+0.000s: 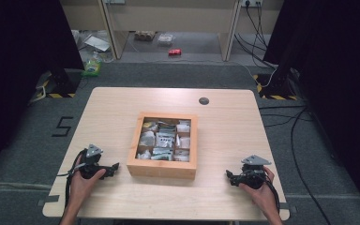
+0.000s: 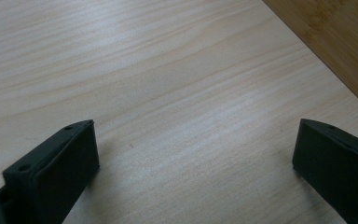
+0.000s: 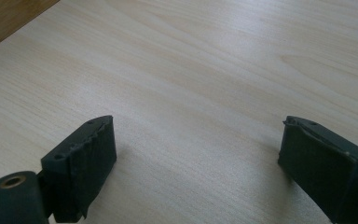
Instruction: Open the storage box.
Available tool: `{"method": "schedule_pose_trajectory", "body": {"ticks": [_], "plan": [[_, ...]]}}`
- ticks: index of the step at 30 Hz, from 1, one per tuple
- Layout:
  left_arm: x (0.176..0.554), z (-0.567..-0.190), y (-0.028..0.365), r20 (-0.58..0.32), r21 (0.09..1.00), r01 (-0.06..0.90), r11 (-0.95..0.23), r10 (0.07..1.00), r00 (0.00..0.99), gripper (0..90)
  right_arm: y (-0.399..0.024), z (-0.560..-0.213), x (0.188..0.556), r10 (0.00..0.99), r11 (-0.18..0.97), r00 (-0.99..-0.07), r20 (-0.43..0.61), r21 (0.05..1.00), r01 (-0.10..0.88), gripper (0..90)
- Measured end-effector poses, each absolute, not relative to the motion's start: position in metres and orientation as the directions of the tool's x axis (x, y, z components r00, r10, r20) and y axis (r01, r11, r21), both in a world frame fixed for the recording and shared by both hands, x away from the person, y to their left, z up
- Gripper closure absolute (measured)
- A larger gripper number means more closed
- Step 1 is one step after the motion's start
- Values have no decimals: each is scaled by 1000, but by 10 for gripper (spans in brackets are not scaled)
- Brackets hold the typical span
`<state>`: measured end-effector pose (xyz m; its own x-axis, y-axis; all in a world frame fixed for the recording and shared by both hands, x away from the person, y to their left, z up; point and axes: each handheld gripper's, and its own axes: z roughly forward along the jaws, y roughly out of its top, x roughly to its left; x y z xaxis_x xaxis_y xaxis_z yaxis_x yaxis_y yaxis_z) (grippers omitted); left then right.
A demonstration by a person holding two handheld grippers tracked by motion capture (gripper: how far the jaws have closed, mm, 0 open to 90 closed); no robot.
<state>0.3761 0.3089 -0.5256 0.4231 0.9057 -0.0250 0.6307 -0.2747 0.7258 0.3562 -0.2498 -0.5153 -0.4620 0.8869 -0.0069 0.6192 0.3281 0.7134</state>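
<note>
- The left tool (image 1: 115, 167) is held low over the bench (image 1: 108, 112), just left of the wooden box (image 1: 161, 168); its jaws are spread wide, with nothing but bare wood between them in the left gripper view (image 2: 193, 149).
- The right tool (image 1: 229, 176) is held near the front right of the bench, well apart from the box; its jaws are likewise spread wide and empty, as the right gripper view (image 3: 196, 149) shows.
- Both tools are pointed inward, toward the box.
- The box sits at the middle of the bench, open at the top and divided into compartments, each stuffed with small pale packets (image 1: 164, 139); what the packets are cannot be told at this size.
- A corner of the box wall is seen at the far right of the left gripper view (image 2: 335, 42) and at the far left of the right gripper view (image 3: 4, 18).
- The step in hand is judged to be a resting or starting pose: nothing is gripped or touched, and the work on the box has not yet begun.
- For the next move, one tool would have to be lifted over the box rim and brought down from above into a single compartment, with the jaws narrowed enough to clear the dividers.
- A small dark round disc (image 1: 204, 101) is set in the bench beyond the box; farther off, grey floor, cables and shelving are seen.
</note>
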Motion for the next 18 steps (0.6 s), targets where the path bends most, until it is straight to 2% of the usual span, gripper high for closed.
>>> {"method": "schedule_pose_trajectory", "body": {"ticks": [7, 12, 18], "plan": [[376, -526, 309, -25, 726, 631, -275, 906, 423, 0, -250, -515, 356, 887, 328, -462, -7, 713, 619, 116], [376, -526, 309, -25, 726, 631, -275, 906, 423, 0, -251, -515, 356, 892, 312, -453, 1, 723, 617, 155], [376, -526, 309, -25, 726, 631, -274, 906, 423, 0, -250, -512, 354, 898, 251, -436, 65, 737, 627, 183]]}}
